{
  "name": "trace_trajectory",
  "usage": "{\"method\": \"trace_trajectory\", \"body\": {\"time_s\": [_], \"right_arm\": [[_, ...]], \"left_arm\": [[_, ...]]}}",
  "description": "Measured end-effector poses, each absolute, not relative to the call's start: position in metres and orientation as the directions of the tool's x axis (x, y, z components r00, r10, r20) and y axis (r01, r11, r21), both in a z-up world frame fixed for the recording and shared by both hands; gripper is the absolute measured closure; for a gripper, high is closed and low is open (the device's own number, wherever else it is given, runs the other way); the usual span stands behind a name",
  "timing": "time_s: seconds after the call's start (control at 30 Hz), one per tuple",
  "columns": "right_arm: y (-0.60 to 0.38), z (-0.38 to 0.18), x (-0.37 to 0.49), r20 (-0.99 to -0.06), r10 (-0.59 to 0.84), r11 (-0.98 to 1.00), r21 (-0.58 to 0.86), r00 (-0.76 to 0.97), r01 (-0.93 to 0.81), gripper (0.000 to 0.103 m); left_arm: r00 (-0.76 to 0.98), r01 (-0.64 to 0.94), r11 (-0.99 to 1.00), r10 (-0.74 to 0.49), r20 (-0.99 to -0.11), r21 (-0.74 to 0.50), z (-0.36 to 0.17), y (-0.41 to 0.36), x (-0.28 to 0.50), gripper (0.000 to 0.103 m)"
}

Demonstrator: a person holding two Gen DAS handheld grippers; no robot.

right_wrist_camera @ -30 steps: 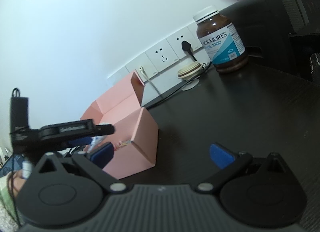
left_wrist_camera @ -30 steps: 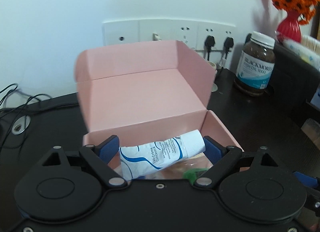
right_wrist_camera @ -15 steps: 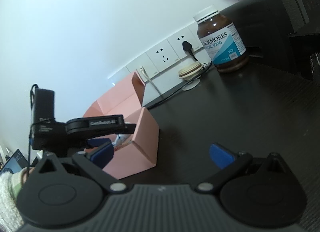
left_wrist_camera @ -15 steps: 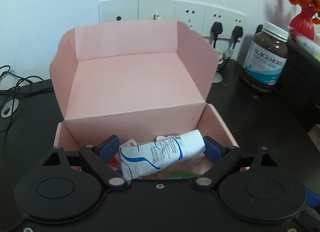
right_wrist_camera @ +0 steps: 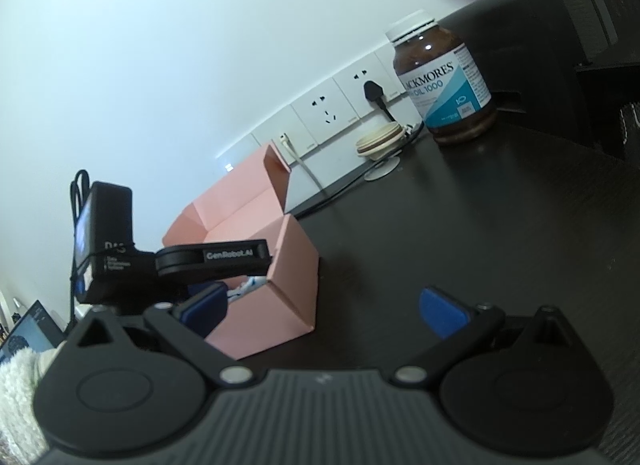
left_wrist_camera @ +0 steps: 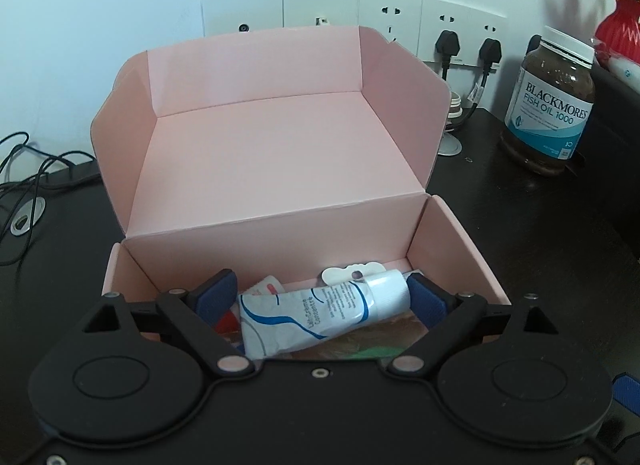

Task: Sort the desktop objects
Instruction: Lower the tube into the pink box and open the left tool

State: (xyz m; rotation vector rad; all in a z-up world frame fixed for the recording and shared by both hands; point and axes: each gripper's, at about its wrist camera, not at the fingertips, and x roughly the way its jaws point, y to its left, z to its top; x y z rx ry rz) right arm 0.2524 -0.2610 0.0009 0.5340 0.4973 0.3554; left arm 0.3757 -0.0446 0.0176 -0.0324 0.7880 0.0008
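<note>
Left hand-held gripper (left_wrist_camera: 322, 297) hangs over the near end of the open pink cardboard box (left_wrist_camera: 280, 153), its blue-padded jaws closed on a white squeeze tube with blue lettering (left_wrist_camera: 316, 315), which lies crosswise between them, cap toward the right pad. Below the tube, inside the box, lie a few packets, one with red print and something green; what they are is unclear. The box stands on the dark desk (left_wrist_camera: 540, 233) toward its back edge, lid flap raised against the white wall with its row of sockets (left_wrist_camera: 352, 17). To the box's right, near the back edge, stands a brown glass bottle of fish oil with a white cap and a blue-and-white label (left_wrist_camera: 550, 105), and beside it a red vase of orange flowers (left_wrist_camera: 620, 29). Right hand-held gripper (right_wrist_camera: 320, 313) hovers low over the desk to the right of the box, its blue pads spread wide apart with nothing between them.
</note>
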Motion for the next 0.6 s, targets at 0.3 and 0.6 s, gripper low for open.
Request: {"method": "trace_trajectory", "body": {"time_s": [0.3, 0.6], "right_arm": [[-0.2613, 0.0001, 0.2543, -0.360, 0.444, 0.802, 0.568, 0.821, -0.185, 0.001], [-0.2621, -0.0010, 0.2562, -0.366, 0.442, 0.801, 0.573, 0.819, -0.176, 0.001]], "left_arm": [[0.685, -0.017, 0.998, -0.031, -0.728, -0.059, 0.0150, -0.0387, 0.3765, 0.013], [0.697, 0.000, 0.998, -0.048, -0.716, -0.066, 0.0165, -0.0385, 0.3743, 0.012]]}}
